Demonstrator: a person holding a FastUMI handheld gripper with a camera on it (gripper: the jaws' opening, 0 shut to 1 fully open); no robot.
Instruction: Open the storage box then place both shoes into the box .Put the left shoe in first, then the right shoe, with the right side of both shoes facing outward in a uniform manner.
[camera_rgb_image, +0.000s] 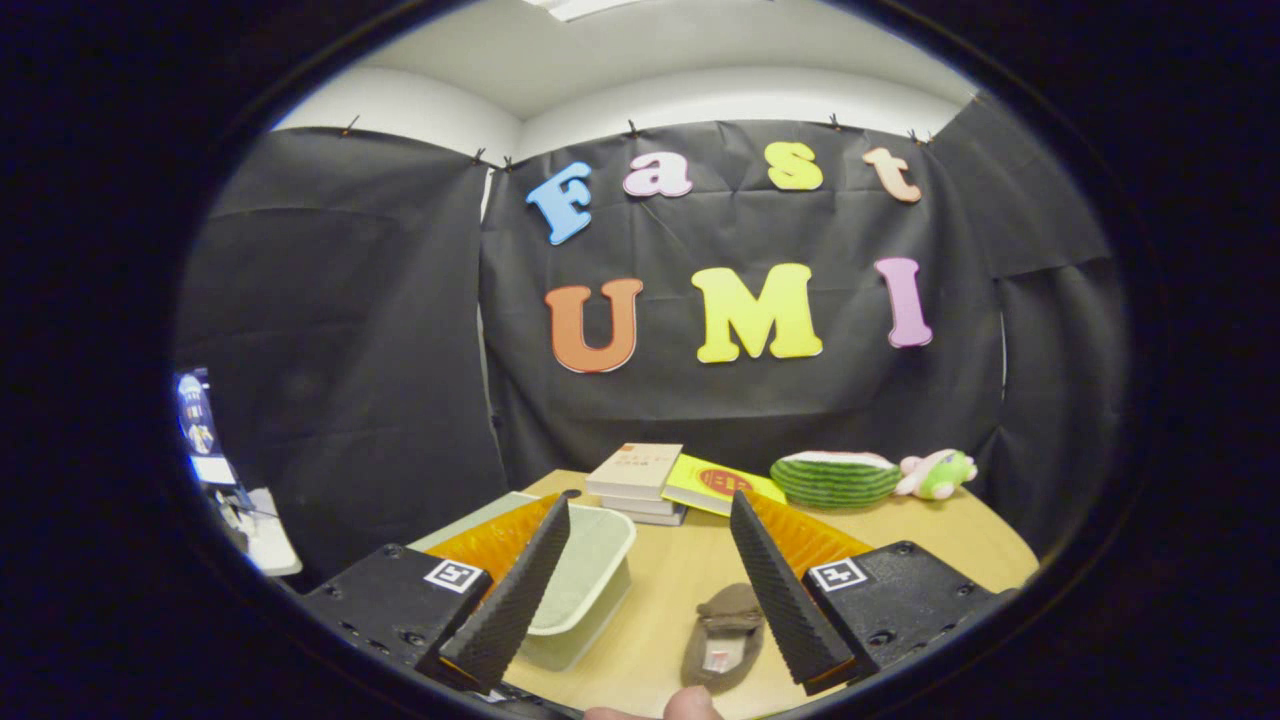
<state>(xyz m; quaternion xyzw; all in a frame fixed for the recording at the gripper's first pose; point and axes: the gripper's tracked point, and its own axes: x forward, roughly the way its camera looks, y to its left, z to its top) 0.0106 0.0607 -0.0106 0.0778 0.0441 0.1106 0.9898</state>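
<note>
The gripper (650, 515) is spread apart over the table, its fingers partly hiding the storage box (590, 580) and a shoe (725, 640).

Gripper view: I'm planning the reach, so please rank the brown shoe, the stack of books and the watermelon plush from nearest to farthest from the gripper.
The gripper is open.
1. Brown shoe, between the fingers, by the right one.
2. Stack of books, beyond the fingers, mid-table.
3. Watermelon plush, at the table's far right, by the wall.

On the round wooden table (930, 530), the open pale plastic storage box (590, 580) lies left of a brown slipper shoe (725, 640). Behind them sit stacked paperback books (640, 480); further right, a striped watermelon-slice cushion (835, 478) touches a pink-and-green plush toy (935, 473).

The gripper (650, 590) hangs above them with fingers spread, the box under the left finger and the shoe beside the right.
</note>
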